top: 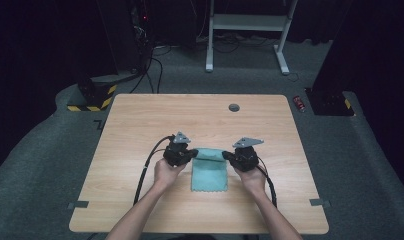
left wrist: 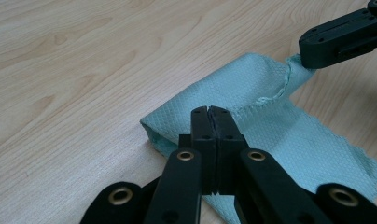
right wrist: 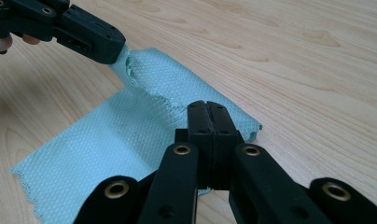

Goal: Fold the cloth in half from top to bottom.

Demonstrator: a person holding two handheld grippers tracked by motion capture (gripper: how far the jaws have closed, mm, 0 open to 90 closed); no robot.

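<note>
I have the teal cloth (top: 209,172) near the middle of the bench (top: 140,125), toward my edge. My left hand-held gripper (left wrist: 208,111) is clamped on one far corner and my right hand-held gripper (right wrist: 208,106) on the other. To fold cleanly, I'd judge I should lift both corners level, keep the edge taut, and bring it evenly toward me.

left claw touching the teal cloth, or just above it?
Touching. In the right gripper view the left claw is shut on a bunched corner of the teal cloth, which lifts up into it with no gap.
</note>
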